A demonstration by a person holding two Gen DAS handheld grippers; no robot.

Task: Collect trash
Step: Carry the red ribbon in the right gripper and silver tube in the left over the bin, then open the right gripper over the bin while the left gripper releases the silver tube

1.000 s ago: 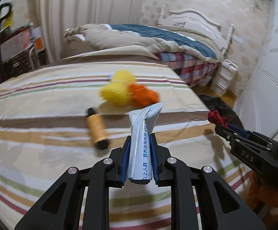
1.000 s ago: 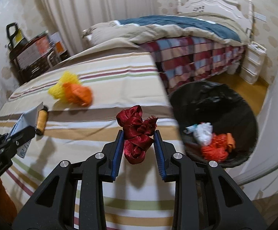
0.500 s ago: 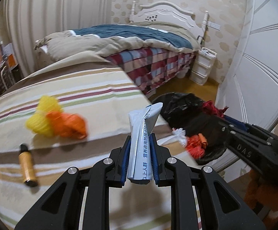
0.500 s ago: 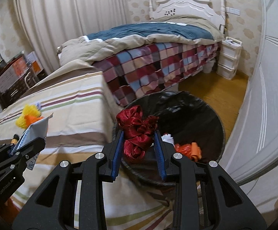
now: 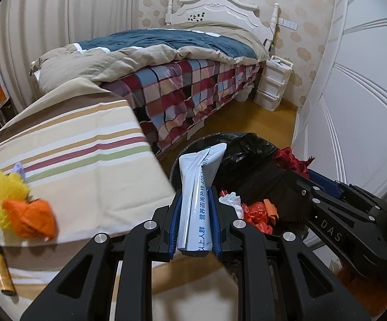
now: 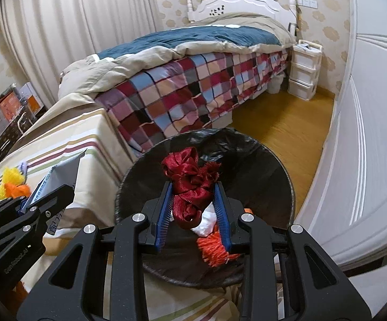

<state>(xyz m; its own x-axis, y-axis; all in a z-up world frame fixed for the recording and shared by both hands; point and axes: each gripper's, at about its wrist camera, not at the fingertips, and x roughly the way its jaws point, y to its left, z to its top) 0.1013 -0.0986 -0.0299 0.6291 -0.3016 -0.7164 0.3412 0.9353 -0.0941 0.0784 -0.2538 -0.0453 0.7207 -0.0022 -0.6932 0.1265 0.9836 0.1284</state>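
Note:
My left gripper [image 5: 195, 200] is shut on a white packet with blue print [image 5: 196, 195], held near the rim of the black-lined trash bin [image 5: 249, 144]. My right gripper [image 6: 193, 187] is shut on a crumpled dark red ribbon [image 6: 190, 182], directly over the bin [image 6: 268, 165]. Inside the bin lie white paper [image 6: 205, 223] and orange-red scraps [image 6: 215, 248]. On the striped bedcover [image 5: 68, 160] remain a yellow and orange mesh wad [image 5: 19, 211] and a small gold bottle [image 5: 2, 270]. The left gripper [image 6: 25, 206] shows at the right wrist view's left edge.
A bed with a plaid cover [image 5: 182, 91] stands behind the bin. White drawers [image 5: 272, 83] sit by the headboard, a white wardrobe door [image 5: 367, 93] is on the right, and wooden floor [image 6: 287, 128] lies between. Shelves with boxes [image 6: 3, 115] stand far left.
Both grippers have swung to the right, from over the striped bedcover to the trash bin, each still holding its item. The mesh wad and bottle slid toward the left of view.

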